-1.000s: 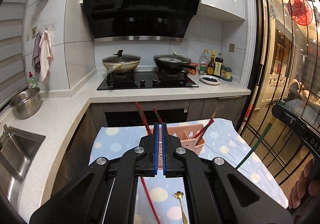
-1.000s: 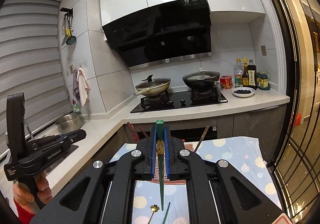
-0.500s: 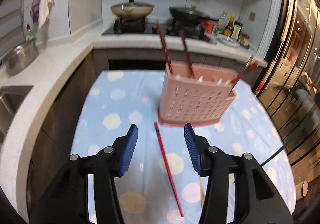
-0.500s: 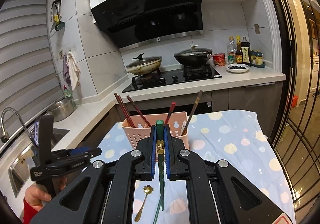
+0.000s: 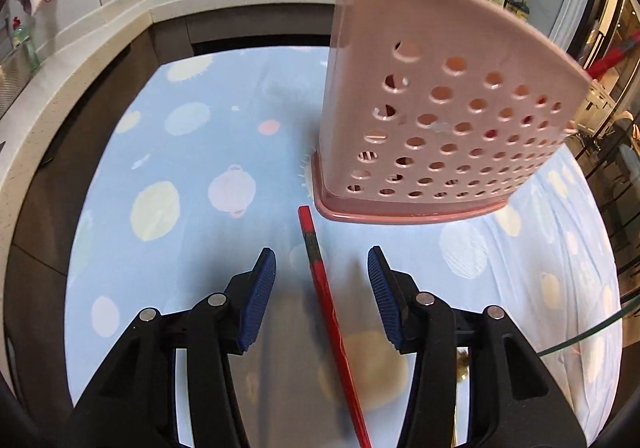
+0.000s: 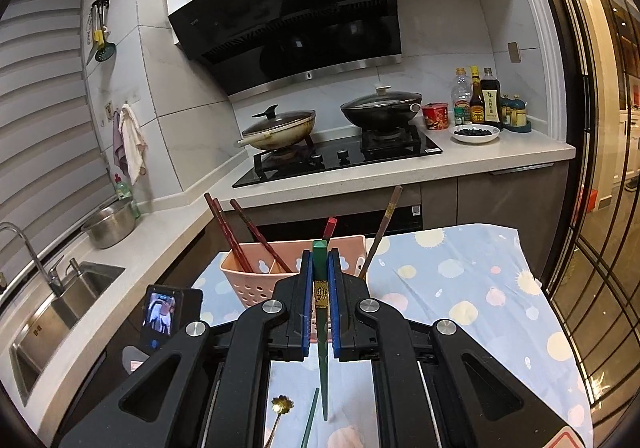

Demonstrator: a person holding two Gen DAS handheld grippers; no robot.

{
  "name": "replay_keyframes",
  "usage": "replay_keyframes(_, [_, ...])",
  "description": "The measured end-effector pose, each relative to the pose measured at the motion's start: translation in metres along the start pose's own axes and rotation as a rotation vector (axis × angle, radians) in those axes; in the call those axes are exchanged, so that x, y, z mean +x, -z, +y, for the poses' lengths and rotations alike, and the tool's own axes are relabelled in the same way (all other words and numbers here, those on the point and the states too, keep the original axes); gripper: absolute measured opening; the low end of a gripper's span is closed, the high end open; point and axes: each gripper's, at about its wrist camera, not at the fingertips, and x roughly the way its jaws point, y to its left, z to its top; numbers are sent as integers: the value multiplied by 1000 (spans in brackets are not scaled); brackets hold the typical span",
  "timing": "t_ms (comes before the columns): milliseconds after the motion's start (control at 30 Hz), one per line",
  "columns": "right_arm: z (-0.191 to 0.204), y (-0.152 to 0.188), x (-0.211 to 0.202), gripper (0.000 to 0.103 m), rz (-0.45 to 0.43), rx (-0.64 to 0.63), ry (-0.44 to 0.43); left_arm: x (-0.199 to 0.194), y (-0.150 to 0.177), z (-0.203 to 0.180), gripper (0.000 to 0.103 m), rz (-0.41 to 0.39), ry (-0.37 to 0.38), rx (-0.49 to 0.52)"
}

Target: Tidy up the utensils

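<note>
Left gripper (image 5: 322,288) spread, straddling red chopstick (image 5: 320,268) flat on cloth just short of pink basket (image 5: 440,108) ahead; right gripper (image 6: 320,288) pinching green chopstick (image 6: 320,308); risk: pads skidding on cloth, rolling the thin stick aside.

We see a pink plastic basket (image 5: 440,108), smooth and full of round holes. The red chopstick (image 5: 324,288) looks shiny. The spotted cloth (image 5: 180,176) is soft and matt. The tongs have blue ribbed pads (image 5: 260,296). The pot (image 6: 110,224) is shiny metal.
</note>
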Motion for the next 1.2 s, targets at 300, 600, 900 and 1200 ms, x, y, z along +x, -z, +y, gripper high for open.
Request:
replay_keyframes(300, [-3, 0, 17, 7, 20, 4, 2, 20, -3, -1, 10, 19, 0, 7])
replay_keyframes(600, [3, -1, 3, 7, 15, 1, -8, -25, 2, 2, 7, -35, 67, -17])
replay_keyframes(900, [9, -13, -20, 7, -15, 5, -54, -136, 4, -6, 7, -210, 130, -9])
replay_keyframes(1200, [28, -61, -19, 7, -67, -22, -109, -220, -36, -29, 7, -399, 156, 52])
